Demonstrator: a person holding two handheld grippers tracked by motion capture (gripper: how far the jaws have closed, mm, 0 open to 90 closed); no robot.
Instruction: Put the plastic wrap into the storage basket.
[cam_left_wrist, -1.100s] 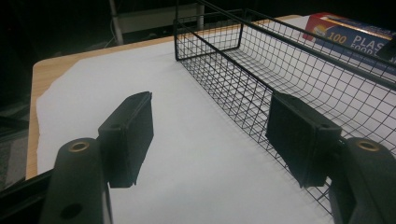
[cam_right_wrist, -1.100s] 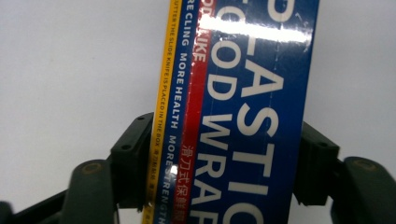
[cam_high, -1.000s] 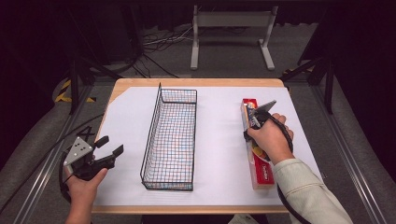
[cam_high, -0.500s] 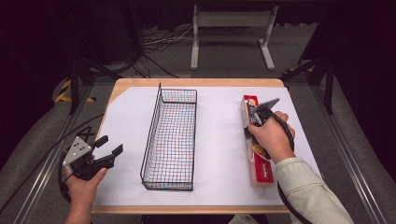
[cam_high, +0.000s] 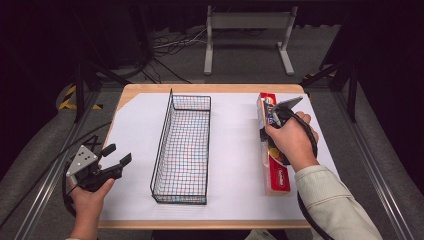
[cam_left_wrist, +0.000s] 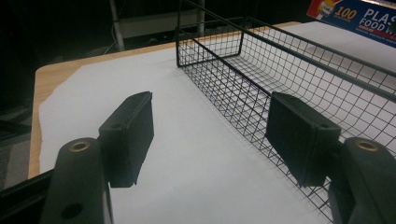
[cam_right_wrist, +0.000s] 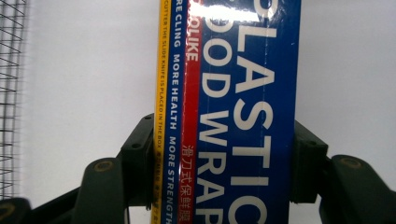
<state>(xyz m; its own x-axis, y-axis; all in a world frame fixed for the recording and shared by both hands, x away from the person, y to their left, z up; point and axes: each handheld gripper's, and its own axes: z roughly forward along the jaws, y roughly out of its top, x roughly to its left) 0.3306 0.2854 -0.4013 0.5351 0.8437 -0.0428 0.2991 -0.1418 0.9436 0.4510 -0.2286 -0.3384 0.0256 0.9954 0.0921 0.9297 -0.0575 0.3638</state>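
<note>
At the lower left of the high view, the left gripper (cam_high: 116, 159) is resting just off the paper's edge, much where it was a second ago. Its jaws are standing spread with nothing between them, and in the left gripper view they are framing bare white paper (cam_left_wrist: 154, 121) with the near wall of the wire basket (cam_left_wrist: 299, 84) just beyond. The hand under it is lying low and relaxed, wrist near the bottom edge of the frame.

In the middle, the wire basket (cam_high: 182, 145) is sitting empty on the table (cam_high: 150, 89), unmoved.

At the right of the frame, the change is small but telling: the right gripper (cam_high: 274, 119) has been settling a little lower and farther along the plastic wrap box (cam_high: 278, 176) over the last second, while the box itself is lying flat where it was, along the right side of the paper, well apart from the basket. In the right gripper view the jaws are now pressing against both long sides of the plastic wrap box (cam_right_wrist: 243, 112), so the grasp looks made; lifting it toward the basket is probably the next step. The right hand (cam_high: 290, 142) is arching over the box, its forearm coming in from the lower right corner.
</note>
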